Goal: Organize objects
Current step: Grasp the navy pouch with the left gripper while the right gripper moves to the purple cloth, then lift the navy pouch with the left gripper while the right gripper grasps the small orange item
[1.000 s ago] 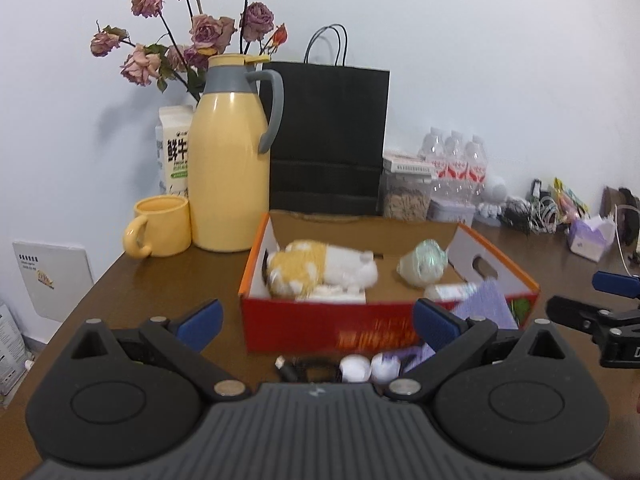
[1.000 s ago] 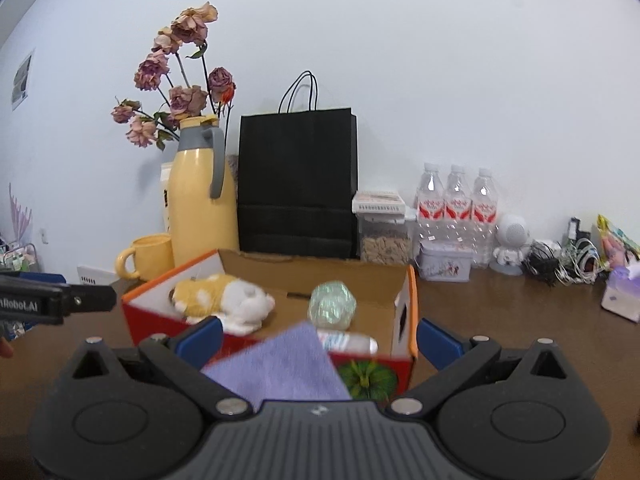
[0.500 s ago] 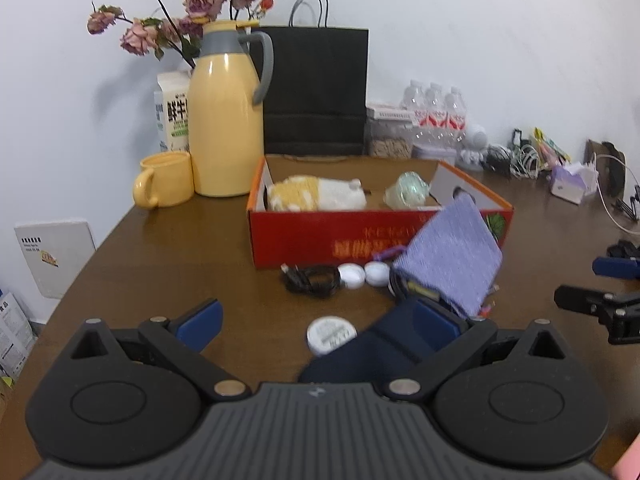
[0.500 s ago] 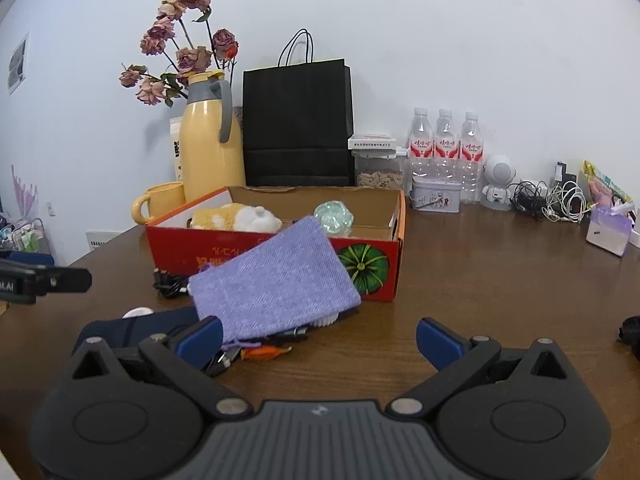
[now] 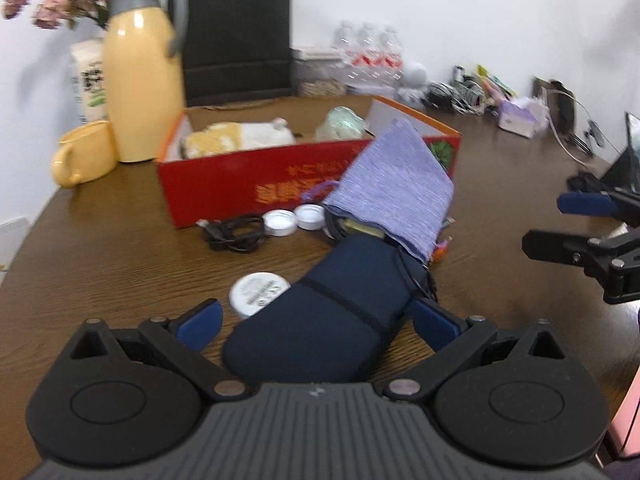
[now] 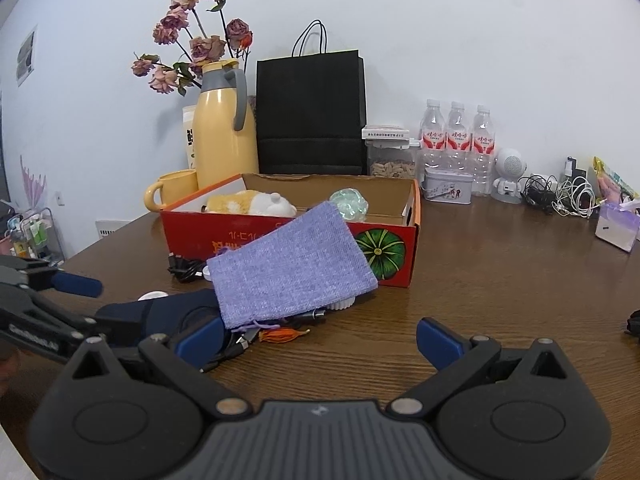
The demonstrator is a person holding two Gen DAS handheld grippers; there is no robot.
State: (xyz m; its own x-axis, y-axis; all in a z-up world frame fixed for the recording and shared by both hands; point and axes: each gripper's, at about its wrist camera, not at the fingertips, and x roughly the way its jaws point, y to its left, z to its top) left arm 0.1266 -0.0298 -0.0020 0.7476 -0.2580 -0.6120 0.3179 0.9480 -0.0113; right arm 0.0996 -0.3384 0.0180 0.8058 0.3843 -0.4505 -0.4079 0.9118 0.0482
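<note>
Brown wood-grain worktop (image 6: 500, 280), cluttered along the far wall. Open red cardboard box (image 6: 396, 256) with a pumpkin print sits mid-worktop; a yellow-and-white plush toy (image 6: 248, 203) and a pale green crinkled ball (image 6: 350, 200) already lie inside. Leaning on the box's near wall: a lilac woven drawstring pouch (image 6: 288, 268), soft and light, likely to sag; best pinched at a free fabric edge or by its gathered neck. In front of it, a dark navy soft fabric case (image 5: 324, 312) lies flat, its far end tucked under the pouch. Looks padded, compliant, not fragile; weight depends on contents, which cannot be told. Left gripper (image 5: 316, 326) spread wide, fingers straddling the case's near end, holding nothing; closing across that end looks the sound hold. Right gripper (image 6: 320, 340) also wide open and empty, low over bare worktop right of the pouch. Smaller loose items: black coiled cable (image 5: 234, 232), white round lidded tin (image 5: 258, 294), two white bottle caps (image 5: 296, 218), small orange tassel (image 6: 282, 334).
</note>
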